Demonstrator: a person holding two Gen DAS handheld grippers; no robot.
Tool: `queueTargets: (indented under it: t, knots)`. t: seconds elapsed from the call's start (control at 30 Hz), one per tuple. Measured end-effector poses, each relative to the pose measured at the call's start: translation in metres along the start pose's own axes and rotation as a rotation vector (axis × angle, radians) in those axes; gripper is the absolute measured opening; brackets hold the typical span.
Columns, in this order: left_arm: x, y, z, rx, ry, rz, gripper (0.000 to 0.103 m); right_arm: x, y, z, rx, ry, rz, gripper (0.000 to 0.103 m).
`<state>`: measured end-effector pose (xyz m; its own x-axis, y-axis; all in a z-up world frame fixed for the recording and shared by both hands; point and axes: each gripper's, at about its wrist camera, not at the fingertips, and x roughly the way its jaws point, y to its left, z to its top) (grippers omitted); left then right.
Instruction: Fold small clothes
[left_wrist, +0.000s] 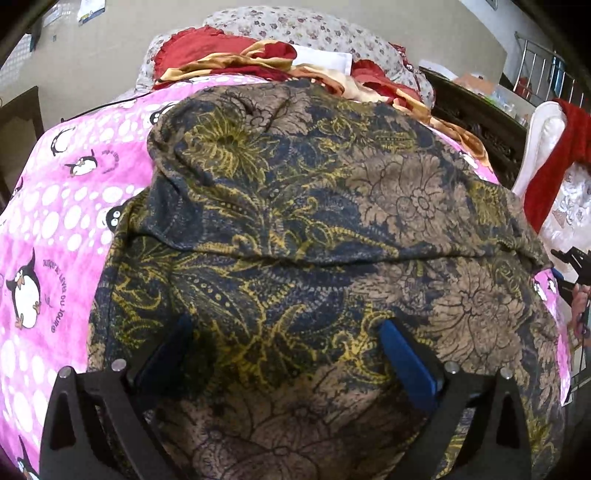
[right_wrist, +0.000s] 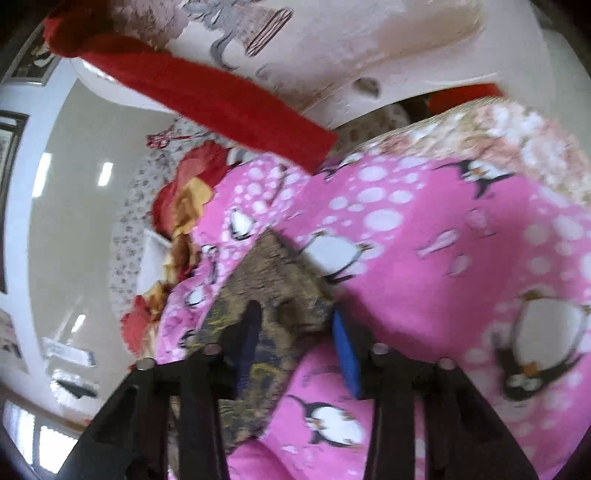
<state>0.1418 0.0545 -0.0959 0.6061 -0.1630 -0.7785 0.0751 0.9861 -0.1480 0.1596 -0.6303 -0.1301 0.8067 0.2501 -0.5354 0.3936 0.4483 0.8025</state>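
A dark blue, tan and yellow floral garment lies spread on a pink penguin blanket, with one part folded over across its middle. My left gripper is open just above the near part of the garment, blue-padded fingers apart, holding nothing. In the right wrist view, which is blurred and tilted, my right gripper is open at a corner of the same garment. Its fingers straddle that corner without closing on it. The right gripper also shows at the right edge of the left wrist view.
Red and gold crumpled cloths and a floral pillow lie at the bed's far end. A white chair with a red cloth stands to the right, near a dark wooden cabinet. The pink blanket extends right of the garment.
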Motion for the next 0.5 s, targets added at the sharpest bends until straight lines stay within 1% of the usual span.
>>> queueTargets:
  t: [0.03, 0.07, 0.13, 0.17, 0.23, 0.37, 0.4, 0.43, 0.5]
  knots:
    - [0.0, 0.0, 0.0, 0.0, 0.0, 0.001, 0.103, 0.0, 0.005, -0.005, -0.019, -0.01, -0.02, 0.022]
    - [0.0, 0.0, 0.0, 0.0, 0.0, 0.001, 0.103, -0.001, 0.008, -0.007, -0.039, -0.031, -0.051, 0.012]
    - [0.0, 0.0, 0.0, 0.0, 0.0, 0.0, 0.103, -0.005, 0.014, -0.008, -0.042, -0.06, -0.08, 0.004]
    - [0.0, 0.0, 0.0, -0.001, 0.0, 0.0, 0.103, -0.013, 0.019, -0.01, -0.053, -0.082, -0.081, 0.004]
    - [0.0, 0.0, 0.001, -0.003, -0.001, -0.003, 0.103, -0.032, 0.044, -0.009, -0.113, -0.132, -0.059, 0.003]
    - [-0.001, 0.001, 0.0, -0.01, -0.005, -0.011, 0.103, -0.084, 0.144, -0.007, -0.352, -0.244, -0.004, 0.003]
    - [-0.001, 0.002, 0.0, -0.015, -0.007, -0.017, 0.103, -0.1, 0.176, -0.009, -0.427, -0.276, 0.016, 0.003]
    - [-0.002, 0.002, 0.0, -0.018, -0.008, -0.021, 0.103, -0.11, 0.196, -0.013, -0.47, -0.293, 0.029, 0.003]
    - [-0.003, 0.004, 0.0, -0.026, -0.012, -0.032, 0.103, -0.13, 0.246, -0.026, -0.565, -0.32, 0.094, 0.003]
